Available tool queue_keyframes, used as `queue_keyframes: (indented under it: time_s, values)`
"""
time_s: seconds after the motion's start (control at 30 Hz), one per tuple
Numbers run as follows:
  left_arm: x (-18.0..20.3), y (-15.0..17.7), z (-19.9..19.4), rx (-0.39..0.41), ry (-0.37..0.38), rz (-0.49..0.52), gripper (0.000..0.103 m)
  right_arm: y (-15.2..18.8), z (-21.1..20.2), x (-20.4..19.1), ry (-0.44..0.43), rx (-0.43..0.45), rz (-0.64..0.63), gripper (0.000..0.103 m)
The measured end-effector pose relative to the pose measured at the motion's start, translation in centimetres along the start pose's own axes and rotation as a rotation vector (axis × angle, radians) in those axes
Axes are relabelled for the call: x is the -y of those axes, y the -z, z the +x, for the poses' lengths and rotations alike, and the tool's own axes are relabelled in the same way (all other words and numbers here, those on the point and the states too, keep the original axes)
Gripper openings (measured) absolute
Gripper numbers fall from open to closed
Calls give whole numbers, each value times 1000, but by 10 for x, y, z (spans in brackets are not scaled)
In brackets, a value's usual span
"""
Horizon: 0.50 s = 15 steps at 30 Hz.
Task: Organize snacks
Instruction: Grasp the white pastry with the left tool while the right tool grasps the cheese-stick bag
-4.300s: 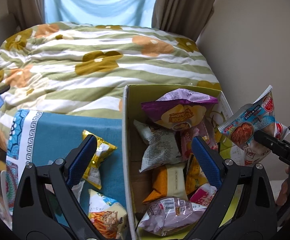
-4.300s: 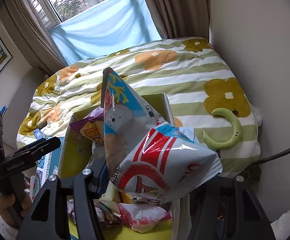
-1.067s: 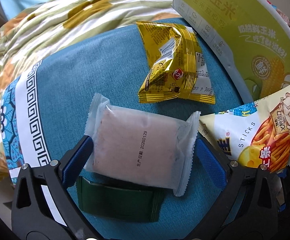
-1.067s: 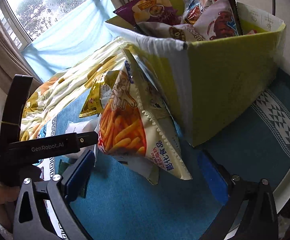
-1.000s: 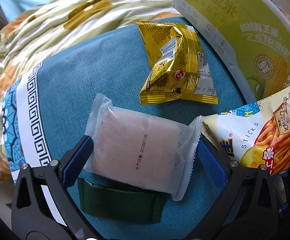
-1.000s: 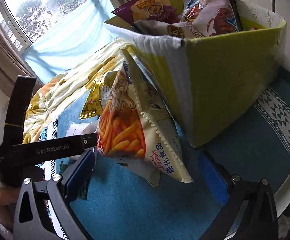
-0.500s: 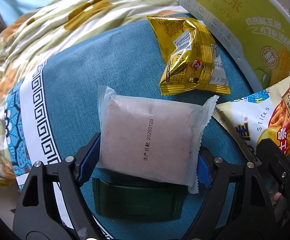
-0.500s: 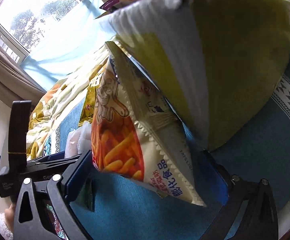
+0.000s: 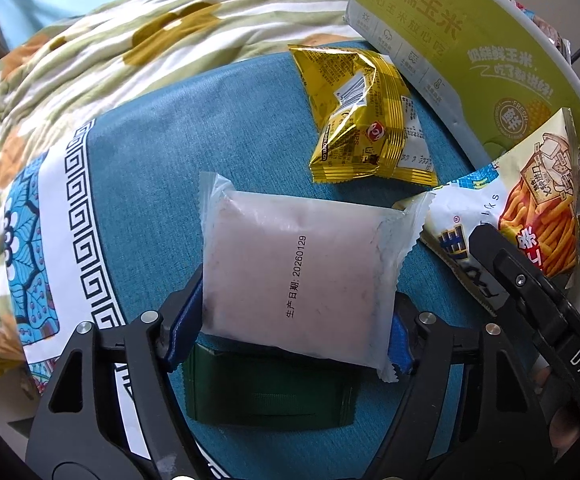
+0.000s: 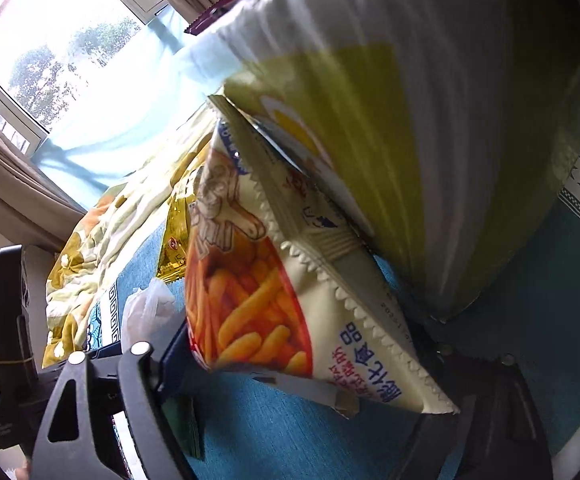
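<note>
Two hand-held grippers, both jaws just closing. Our left hand-held gripper clamps pink packet at both sides, blue pads pressing its edges; packet sits over green packet on blue cloth. Our right hand-held gripper has stick-snack bag between its jaws; left pad touches bag, right pad hidden, so we cannot tell grip. Bag leans on box. Gold packet lies just beside box.

I see a teal cloth over the surface; on it lie a gold packet, a dark green pouch and the yellow box.
</note>
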<state>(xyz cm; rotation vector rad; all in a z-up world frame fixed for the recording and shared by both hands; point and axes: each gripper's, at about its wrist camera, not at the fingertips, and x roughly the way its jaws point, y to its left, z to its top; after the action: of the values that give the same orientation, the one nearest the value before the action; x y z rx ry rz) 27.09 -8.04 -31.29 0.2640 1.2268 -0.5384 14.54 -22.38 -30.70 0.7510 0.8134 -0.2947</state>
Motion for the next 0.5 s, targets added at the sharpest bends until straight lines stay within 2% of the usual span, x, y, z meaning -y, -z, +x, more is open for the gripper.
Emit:
queue_keyframes:
  time_s: [0.1,0.27,0.5]
  values:
    - [-2,3,-7,10,-3,0,72,3,-4,-5,26,13,-36,60]
    - [-8,4,-29,40,-5,-13,72,0,-16,-12,43,28,-88,59]
    - [-12,5,-90,129,-35,-2,72,-4,-46,-35,13,54,-165,59]
